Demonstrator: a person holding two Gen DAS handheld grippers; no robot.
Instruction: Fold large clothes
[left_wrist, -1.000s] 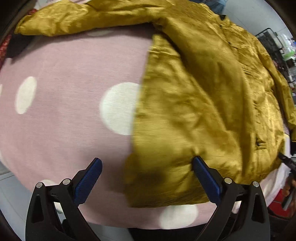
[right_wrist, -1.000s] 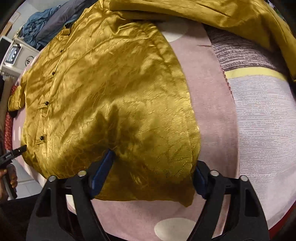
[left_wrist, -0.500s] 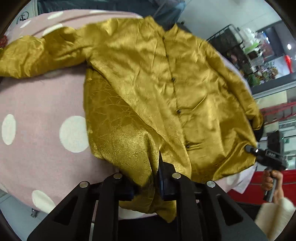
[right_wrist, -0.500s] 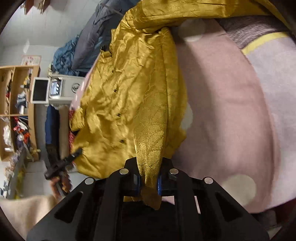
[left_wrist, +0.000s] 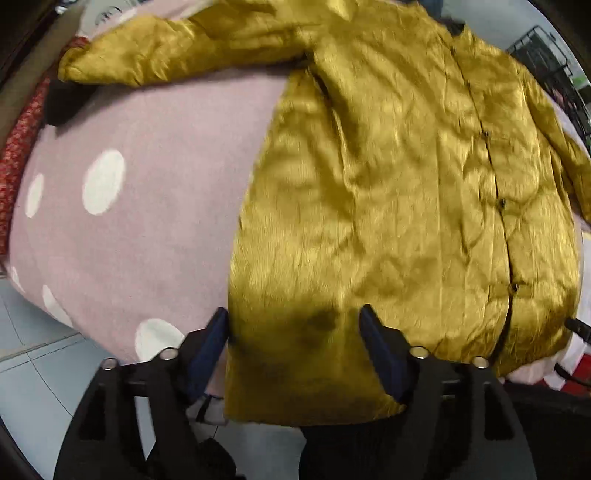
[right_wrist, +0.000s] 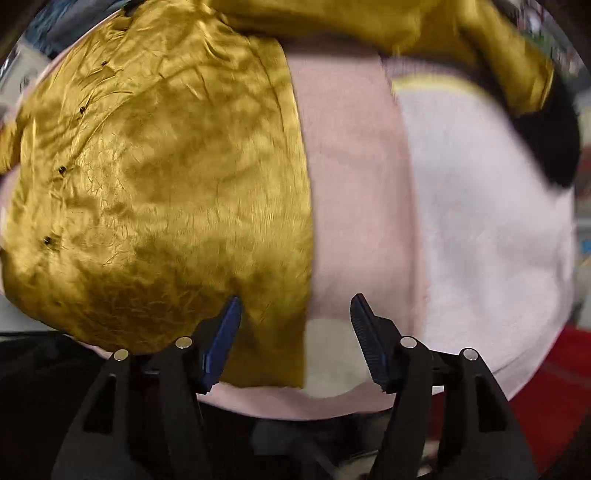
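A shiny gold button-front shirt (left_wrist: 388, 192) lies spread flat on a pink blanket (left_wrist: 155, 192) with white dots. Its left sleeve (left_wrist: 173, 55) stretches out across the blanket at the top. My left gripper (left_wrist: 293, 321) is open, its blue pads straddling the shirt's lower left hem corner without pinching it. In the right wrist view the same shirt (right_wrist: 159, 192) fills the left half, its right sleeve (right_wrist: 424, 33) running across the top. My right gripper (right_wrist: 295, 310) is open over the shirt's lower right hem corner, nothing clamped between its pads.
Beside the pink blanket (right_wrist: 351, 184) lies a white cloth (right_wrist: 480, 206) with a yellow stripe. Something black (right_wrist: 554, 140) sits at the sleeve's end. Red patterned fabric (left_wrist: 18, 147) borders the left edge. Grey floor tiles (left_wrist: 37, 354) show below, a wire rack (left_wrist: 554, 55) stands far right.
Half a second ago both grippers were shut on the hem corners with the shirt lifted. Now both have opened and the shirt lies flat on the blanket.
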